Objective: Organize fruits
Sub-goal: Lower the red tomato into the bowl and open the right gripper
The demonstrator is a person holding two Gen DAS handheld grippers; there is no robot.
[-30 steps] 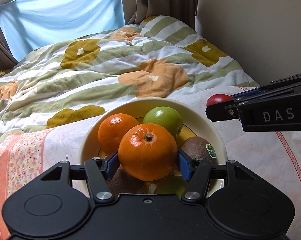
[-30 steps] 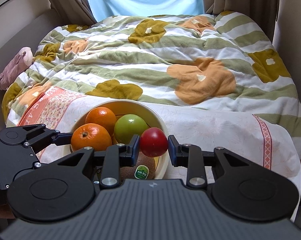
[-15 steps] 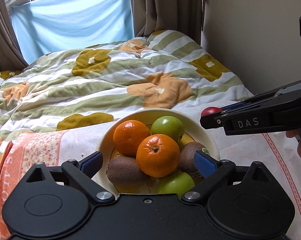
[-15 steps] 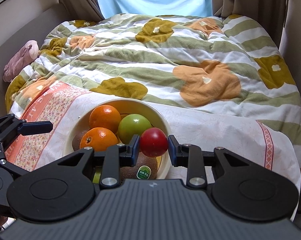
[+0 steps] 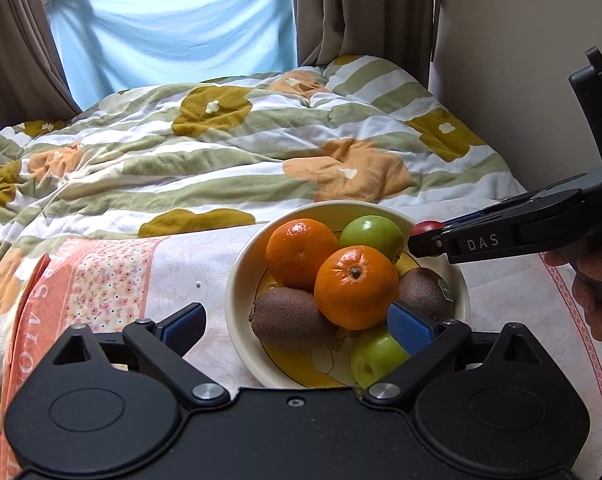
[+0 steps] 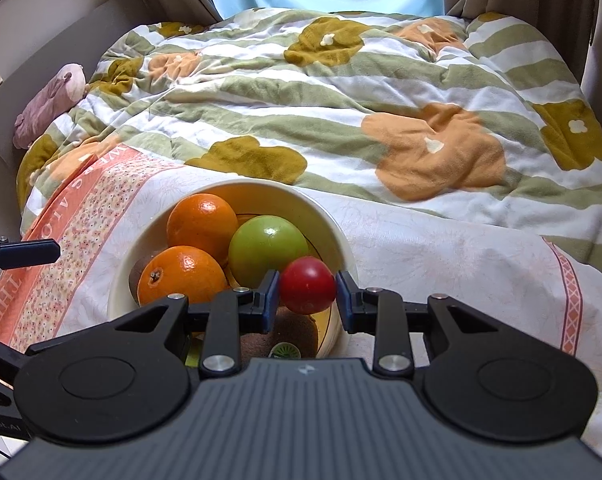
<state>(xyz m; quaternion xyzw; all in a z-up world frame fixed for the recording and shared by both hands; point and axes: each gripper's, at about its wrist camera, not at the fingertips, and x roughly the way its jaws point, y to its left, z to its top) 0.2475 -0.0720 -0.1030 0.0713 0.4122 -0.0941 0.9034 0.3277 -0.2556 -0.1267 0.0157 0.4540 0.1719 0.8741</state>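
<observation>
Here the right gripper [image 6: 307, 296] is clamping a red fruit [image 6: 308, 285] over the bowl's [image 6: 341, 236] near rim, while the left gripper [image 5: 297, 330] is gaping wide, empty, beside the oranges [image 5: 355, 282].

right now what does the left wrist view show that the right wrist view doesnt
Only the left wrist view shows the brown kiwi on the left of the bowl whole, a second green apple at the front, the open left gripper from behind, and the person's hand.

Only the right wrist view shows the pink plush toy and how the right gripper clamps the small red round fruit.

Both show the cream bowl, two oranges and the floral quilt.
</observation>
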